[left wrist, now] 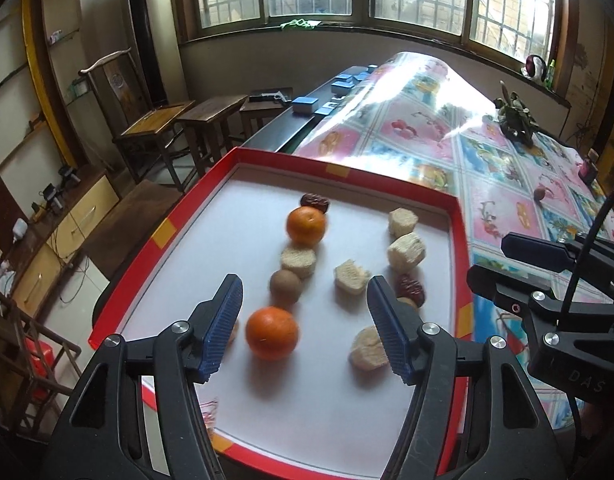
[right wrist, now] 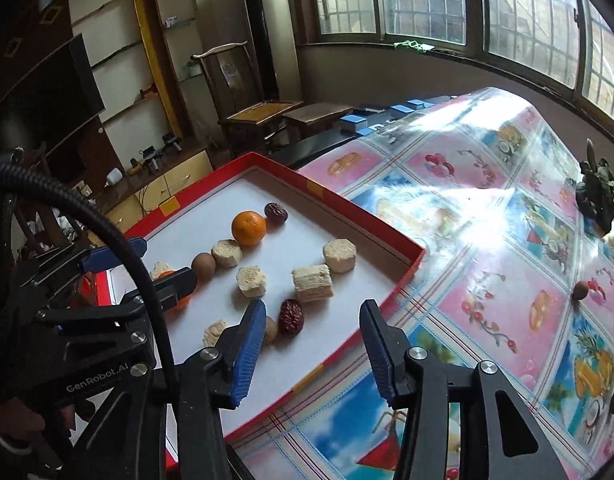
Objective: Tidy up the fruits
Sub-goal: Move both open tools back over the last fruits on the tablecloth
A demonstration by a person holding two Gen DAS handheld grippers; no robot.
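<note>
My left gripper (left wrist: 305, 328) hangs spread over the red tray (left wrist: 267, 158), nothing between its pads; the near orange (left wrist: 272, 333) sits on the white floor below, with a column of longan (left wrist: 286, 288), pale cake (left wrist: 298, 262), far orange (left wrist: 306, 225) and date (left wrist: 315, 202) running lengthwise away from me. My right gripper (right wrist: 313, 350) gapes empty over the tray's near edge, a date (right wrist: 291, 317) lying just ahead, long axis pointing away

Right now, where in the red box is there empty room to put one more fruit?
The red box is bare along its far wall, behind the far orange and date, and on its near floor before the near orange. The middle rows are crowded.
</note>
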